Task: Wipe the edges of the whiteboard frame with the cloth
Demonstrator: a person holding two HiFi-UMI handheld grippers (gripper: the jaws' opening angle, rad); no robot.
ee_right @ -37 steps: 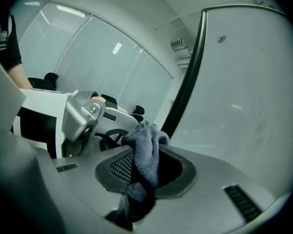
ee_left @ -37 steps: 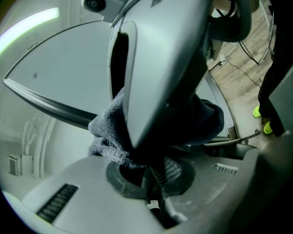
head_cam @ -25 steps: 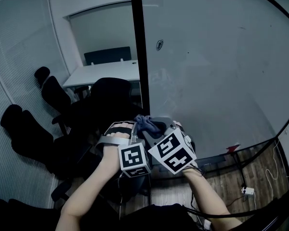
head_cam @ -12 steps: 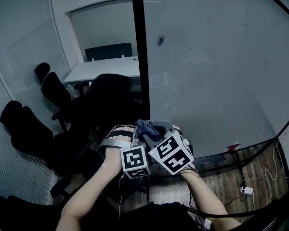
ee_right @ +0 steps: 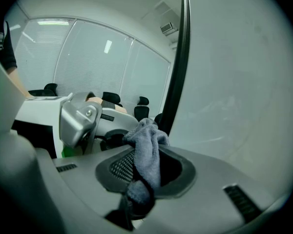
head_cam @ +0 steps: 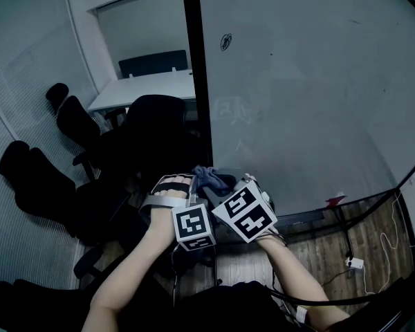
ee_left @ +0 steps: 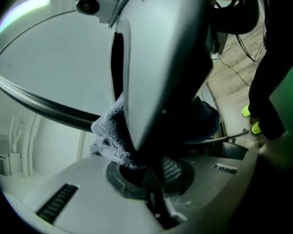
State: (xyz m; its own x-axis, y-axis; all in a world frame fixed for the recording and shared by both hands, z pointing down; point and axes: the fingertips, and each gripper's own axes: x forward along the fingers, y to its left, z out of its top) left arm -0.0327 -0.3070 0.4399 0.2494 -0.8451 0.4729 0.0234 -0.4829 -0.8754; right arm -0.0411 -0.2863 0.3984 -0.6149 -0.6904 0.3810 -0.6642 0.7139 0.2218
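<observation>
Step in hand, as judged: preparation, with wiping not yet begun, since no view shows the cloth (head_cam: 209,178) touching the board. The right gripper (ee_right: 132,208) has its jaws pinched on the lower end of the cloth, and the rest stands up ahead of the jaws as a loose crumpled bunch. The left gripper (ee_left: 151,199) sits hard beside the right one. Its jaws look pressed together with the same bunch just above their tips, but it cannot be settled whether they have caught a fold. The cloth is grey-blue, soft and napped, like microfibre towelling, thick enough to hold its folds; it will likely conform well to a narrow edge. The whiteboard (head_cam: 297,102) lies ahead of and above both claws, apart from them: a large, smooth, pale panel with faint smudges. Its frame (head_cam: 194,81) is a slim, dark, straight upright strip, hard and apparently matt, directly beyond the cloth from the right claw; a dark rail also runs along the bottom, to the right of the claws. The next move, as judged, calls for freeing the cloth to one claw, raising it forward to the upright strip, pressing the bunch against that edge and drawing along its length with steady contact.
</observation>
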